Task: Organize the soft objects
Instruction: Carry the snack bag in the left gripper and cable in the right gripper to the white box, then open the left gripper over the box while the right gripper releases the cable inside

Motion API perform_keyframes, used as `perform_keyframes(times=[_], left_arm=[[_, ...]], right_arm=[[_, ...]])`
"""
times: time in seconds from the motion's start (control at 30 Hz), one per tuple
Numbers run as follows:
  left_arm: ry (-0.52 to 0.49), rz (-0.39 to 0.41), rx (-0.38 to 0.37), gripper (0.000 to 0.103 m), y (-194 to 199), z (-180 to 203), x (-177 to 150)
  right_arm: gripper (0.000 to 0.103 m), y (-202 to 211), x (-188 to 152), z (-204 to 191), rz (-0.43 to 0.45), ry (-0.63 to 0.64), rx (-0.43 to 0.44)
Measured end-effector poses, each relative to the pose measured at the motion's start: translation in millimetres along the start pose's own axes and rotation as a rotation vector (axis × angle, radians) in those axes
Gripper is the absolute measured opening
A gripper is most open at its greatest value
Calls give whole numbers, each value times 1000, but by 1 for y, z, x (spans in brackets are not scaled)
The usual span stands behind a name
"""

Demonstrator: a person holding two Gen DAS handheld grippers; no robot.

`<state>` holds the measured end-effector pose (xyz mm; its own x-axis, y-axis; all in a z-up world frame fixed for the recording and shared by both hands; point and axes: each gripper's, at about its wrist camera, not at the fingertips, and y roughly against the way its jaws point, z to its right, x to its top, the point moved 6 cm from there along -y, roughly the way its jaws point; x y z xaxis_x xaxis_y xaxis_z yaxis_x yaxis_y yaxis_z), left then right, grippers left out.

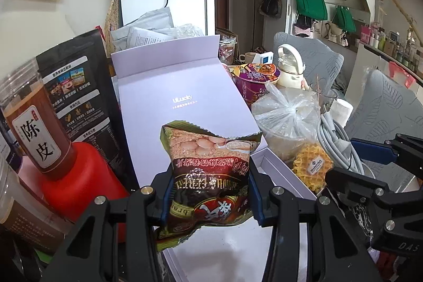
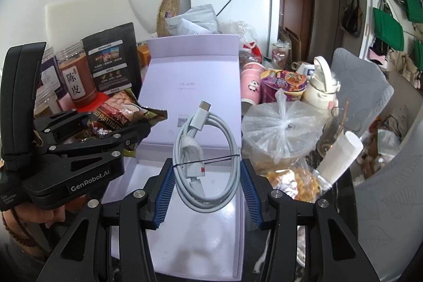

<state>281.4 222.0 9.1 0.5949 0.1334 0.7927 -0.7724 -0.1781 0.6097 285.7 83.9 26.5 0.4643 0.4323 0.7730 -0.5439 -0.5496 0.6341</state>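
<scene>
Over the open white box (image 2: 185, 229) mid-tabletop, our left tool (image 1: 208, 192) clamps the snack packet (image 1: 208, 176); our right tool (image 2: 206, 184) pinches the coiled white cable (image 2: 206, 163). We should lower both inside the box walls, packet left, cable right, releasing low, clear of the tied plastic bag (image 2: 280, 128).

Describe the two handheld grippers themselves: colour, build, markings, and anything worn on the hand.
Both grippers are black, angular linkage frames with silver round bolts and blue ribbed pads on the fingers. The left gripper has a tall black handle and white lettering reading GenRobot.AI. The right gripper shows the same frame. A dark beaded bracelet circles the left wrist.
</scene>
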Motion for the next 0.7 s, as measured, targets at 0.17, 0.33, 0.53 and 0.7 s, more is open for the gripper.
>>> perform_keyframes(times=[0.17,0.33,0.53,0.7], left_arm=[[-2,-50,3,45,-17,-1,-8],[-9,-95,25,45,-31,0,-16],[-19,-117,63,47,-29,-1,-14],[-1,-155,101,67,-33,-5,-15]], right_arm=[[48,-15,-5,0,-39,9,-18],[49,-29,-10,4,-75,11,-35],[49,-36,-15,3,-97,23,-51],[64,-33,-13,4,-93,18,-61]])
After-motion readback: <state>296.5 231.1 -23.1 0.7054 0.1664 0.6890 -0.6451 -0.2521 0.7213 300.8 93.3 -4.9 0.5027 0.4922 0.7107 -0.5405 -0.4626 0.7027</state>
